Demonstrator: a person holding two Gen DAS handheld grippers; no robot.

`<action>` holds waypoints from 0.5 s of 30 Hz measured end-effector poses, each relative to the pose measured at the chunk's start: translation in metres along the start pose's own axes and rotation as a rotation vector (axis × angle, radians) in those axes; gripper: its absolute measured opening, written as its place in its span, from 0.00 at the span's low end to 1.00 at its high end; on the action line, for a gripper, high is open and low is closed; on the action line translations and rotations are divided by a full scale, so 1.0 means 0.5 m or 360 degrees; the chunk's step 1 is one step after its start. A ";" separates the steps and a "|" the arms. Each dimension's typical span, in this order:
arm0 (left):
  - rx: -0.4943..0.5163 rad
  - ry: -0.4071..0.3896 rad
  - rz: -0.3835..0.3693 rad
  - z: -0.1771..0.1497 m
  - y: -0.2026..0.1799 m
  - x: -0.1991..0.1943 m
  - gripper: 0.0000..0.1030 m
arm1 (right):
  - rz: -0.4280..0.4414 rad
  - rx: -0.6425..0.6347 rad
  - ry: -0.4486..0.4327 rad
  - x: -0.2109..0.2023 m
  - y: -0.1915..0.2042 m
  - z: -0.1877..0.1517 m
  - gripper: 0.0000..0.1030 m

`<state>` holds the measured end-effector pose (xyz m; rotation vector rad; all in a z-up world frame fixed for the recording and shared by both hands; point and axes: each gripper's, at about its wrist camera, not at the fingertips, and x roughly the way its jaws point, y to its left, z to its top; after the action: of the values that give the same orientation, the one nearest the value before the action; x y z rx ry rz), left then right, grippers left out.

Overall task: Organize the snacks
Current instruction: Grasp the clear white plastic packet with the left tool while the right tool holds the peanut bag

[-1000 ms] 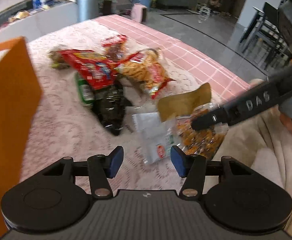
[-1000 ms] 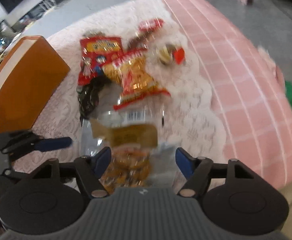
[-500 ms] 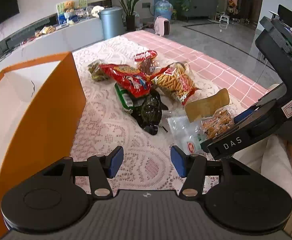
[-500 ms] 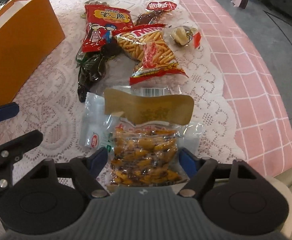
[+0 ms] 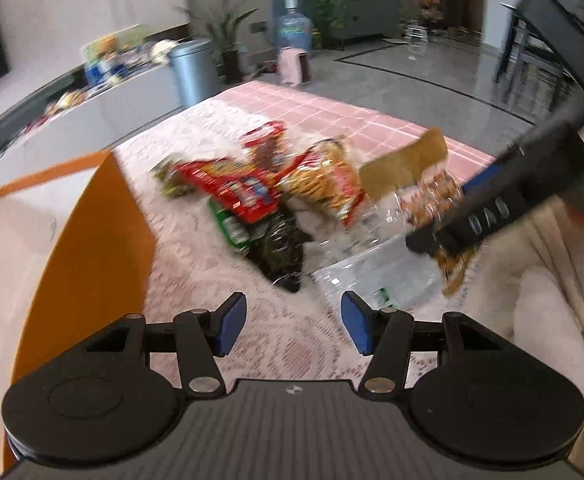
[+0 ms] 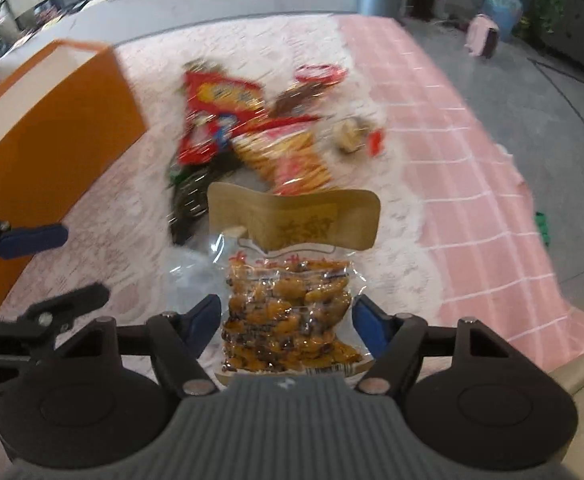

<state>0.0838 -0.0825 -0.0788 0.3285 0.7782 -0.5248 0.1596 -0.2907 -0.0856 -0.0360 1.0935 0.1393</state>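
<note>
My right gripper has just been closing on the clear pack of glazed nuts; the pack, flat on the bench half a second ago, now hangs off the lace with its tan header raised, so I judge it gripped. My left gripper stands open and empty. Orange box waits to the left, probably the destination; the other snacks remain piled.

snack bag: shiny see-through plastic, brown paper top | cloth: white bumpy lace | box: smooth matt orange card | bin: smooth grey metal
</note>
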 end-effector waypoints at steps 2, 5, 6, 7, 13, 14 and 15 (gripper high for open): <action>0.0073 -0.0010 -0.0054 0.008 -0.010 0.008 0.64 | -0.0043 0.0055 -0.0008 -0.001 -0.032 0.004 0.62; 0.0210 -0.0011 -0.0103 0.020 -0.031 0.026 0.67 | -0.0080 0.0136 -0.0014 0.001 -0.076 0.000 0.62; 0.0258 -0.0010 -0.0119 0.023 -0.038 0.033 0.68 | -0.0071 0.0161 -0.0010 0.004 -0.087 -0.002 0.62; 0.0301 -0.0006 -0.0135 0.025 -0.044 0.040 0.68 | -0.0052 0.0191 -0.0008 0.006 -0.094 -0.005 0.62; 0.0565 0.0021 -0.0192 0.045 -0.090 0.085 0.70 | 0.0092 0.0368 0.0009 0.030 -0.137 -0.018 0.61; 0.0605 0.0030 -0.0208 0.048 -0.099 0.092 0.70 | 0.0105 0.0395 0.0004 0.032 -0.140 -0.019 0.59; 0.0631 0.0034 -0.0204 0.053 -0.104 0.101 0.70 | 0.0119 0.0429 -0.0007 0.033 -0.147 -0.020 0.59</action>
<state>0.0998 -0.1541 -0.1030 0.6542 0.7162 -0.7995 0.1678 -0.3630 -0.1079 0.2472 1.1020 0.0581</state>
